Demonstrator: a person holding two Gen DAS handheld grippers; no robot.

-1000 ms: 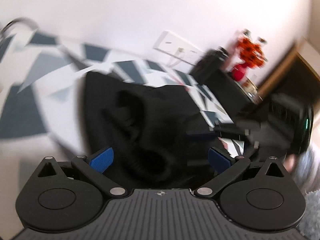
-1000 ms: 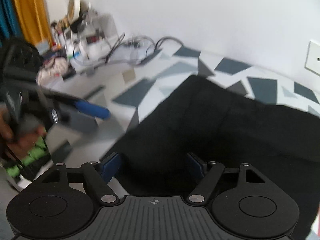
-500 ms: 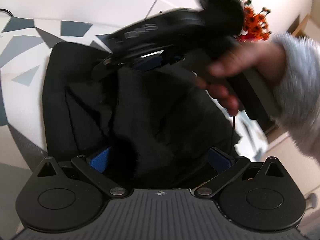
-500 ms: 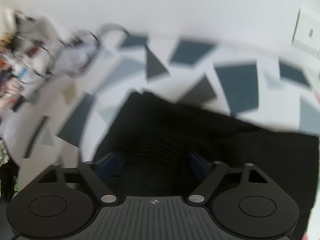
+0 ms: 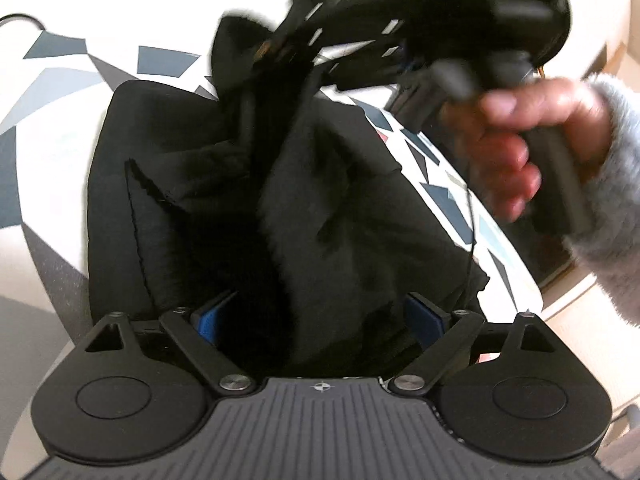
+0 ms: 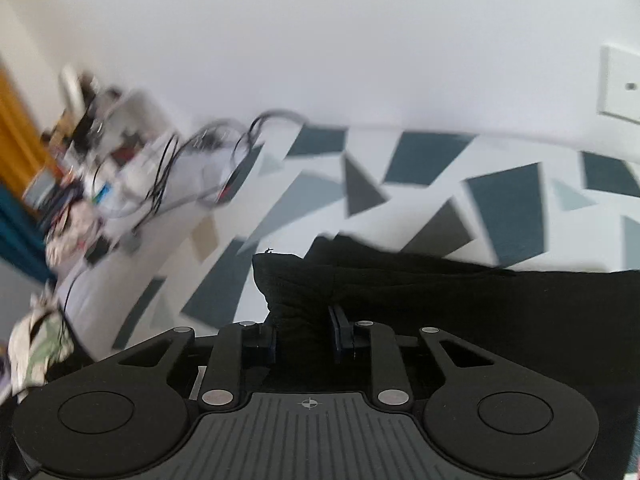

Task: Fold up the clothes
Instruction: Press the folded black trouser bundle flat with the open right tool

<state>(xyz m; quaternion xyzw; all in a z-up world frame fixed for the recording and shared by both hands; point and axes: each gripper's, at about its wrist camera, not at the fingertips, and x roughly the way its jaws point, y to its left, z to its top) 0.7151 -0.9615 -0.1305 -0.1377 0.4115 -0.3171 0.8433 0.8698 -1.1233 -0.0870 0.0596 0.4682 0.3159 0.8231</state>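
Note:
A black garment (image 5: 340, 208) lies bunched on a white cover with grey and blue shapes (image 5: 48, 92). My left gripper (image 5: 320, 316) hangs low over its near end. Its jaws are closing but still wide, with a heap of the fabric between the blue pads (image 5: 208, 320). In the right wrist view my right gripper (image 6: 302, 332) has closed in on a fold at the corner of the black garment (image 6: 480, 312), and its pads (image 6: 340, 332) pinch the cloth. The left wrist view shows that gripper (image 5: 256, 52), held by a hand (image 5: 520, 128) in a fluffy grey sleeve, pulling a peak of cloth upward.
Tangled cables and small clutter (image 6: 192, 168) lie at the far left of the patterned cover (image 6: 440, 168), beside an orange curtain (image 6: 16, 128). A crumpled printed cloth (image 6: 40, 344) lies at the left edge. A white wall plate (image 6: 620, 84) is on the wall behind.
My right gripper swung in over the garment, went from open to closed on a fold and raised it. My left gripper dropped closer to the cloth and its jaws narrowed a little.

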